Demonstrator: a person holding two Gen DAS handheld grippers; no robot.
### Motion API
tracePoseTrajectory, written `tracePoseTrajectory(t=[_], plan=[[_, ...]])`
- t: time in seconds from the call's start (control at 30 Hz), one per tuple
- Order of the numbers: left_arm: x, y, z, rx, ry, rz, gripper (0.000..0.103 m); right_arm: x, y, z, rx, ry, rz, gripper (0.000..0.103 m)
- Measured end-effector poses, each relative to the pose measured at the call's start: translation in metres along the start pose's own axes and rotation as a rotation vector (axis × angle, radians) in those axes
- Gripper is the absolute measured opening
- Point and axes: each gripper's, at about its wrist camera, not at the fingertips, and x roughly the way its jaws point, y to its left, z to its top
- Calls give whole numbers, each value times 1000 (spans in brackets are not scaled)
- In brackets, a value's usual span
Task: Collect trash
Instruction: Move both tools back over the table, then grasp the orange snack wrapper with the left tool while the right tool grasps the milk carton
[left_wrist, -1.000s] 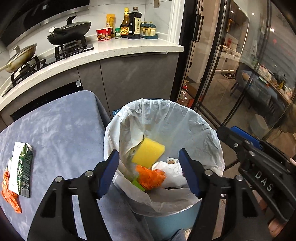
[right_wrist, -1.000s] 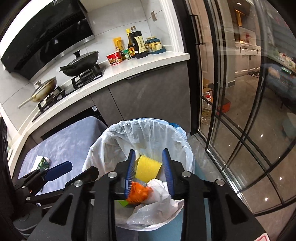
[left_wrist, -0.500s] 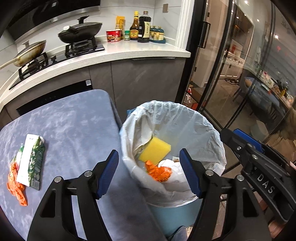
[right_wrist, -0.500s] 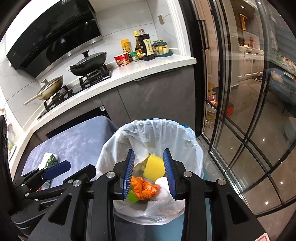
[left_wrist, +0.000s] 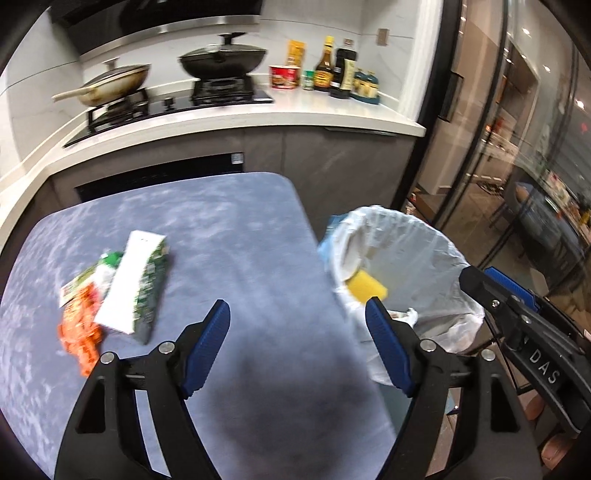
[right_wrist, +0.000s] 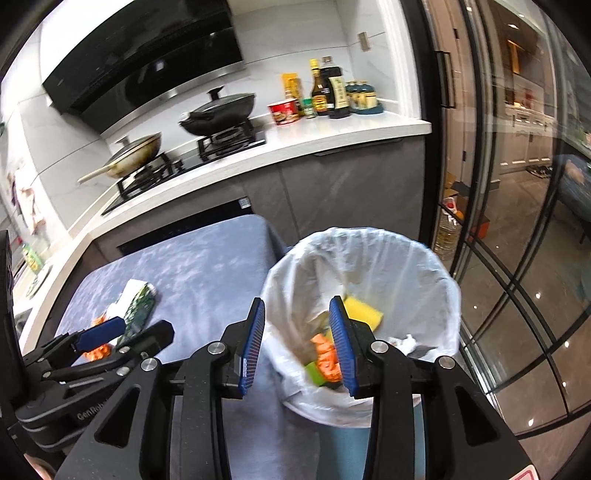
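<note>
A blue-grey table (left_wrist: 236, 236) carries a white-and-green carton (left_wrist: 133, 282), lying flat partly over a green wrapper (left_wrist: 83, 278) and an orange wrapper (left_wrist: 79, 332). Beside the table's edge stands a bin (right_wrist: 364, 273).

My left camera sits behind my left tool (left_wrist: 297, 347) and looks forward and down along its fingers, close over the blue counter (left_wrist: 221, 236), with the bin (left_wrist: 436, 258) off to its right side and the stove (left_wrist: 221, 92) far ahead. My right camera rides behind my right tool (right_wrist: 297, 347) and looks the same way from a spot further right, nearly above the bin (right_wrist: 417, 266). Both views share the counter (right_wrist: 207, 266), the carton (left_wrist: 129, 280) lying on it (right_wrist: 138, 299), the bin, the sponge (left_wrist: 367, 290) inside (right_wrist: 364, 314) and the stove wall. Each view catches the other tool at its edge.
</note>
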Motion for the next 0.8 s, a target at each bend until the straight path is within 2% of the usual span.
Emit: tracePoseTrajectory(t=[0.07, 0.3, 0.4, 0.53, 0.63, 0.8], plan=[[-7, 18, -5, -24, -7, 31, 76, 1, 13, -4, -18, 9, 15, 36], [-23, 84, -20, -128, -6, 120, 77, 7, 53, -18, -61, 40, 62, 36], [-27, 115, -27, -177, 0, 158, 77, 10, 71, -24, -85, 52, 80, 42], [-28, 157, -35, -251, 14, 208, 77, 14, 92, -31, -117, 68, 98, 42], [-26, 183, -41, -302, 21, 227, 77, 18, 104, -36, -129, 82, 108, 43], [-15, 207, -45, -314, 36, 243, 77, 27, 124, -43, -147, 108, 122, 44]])
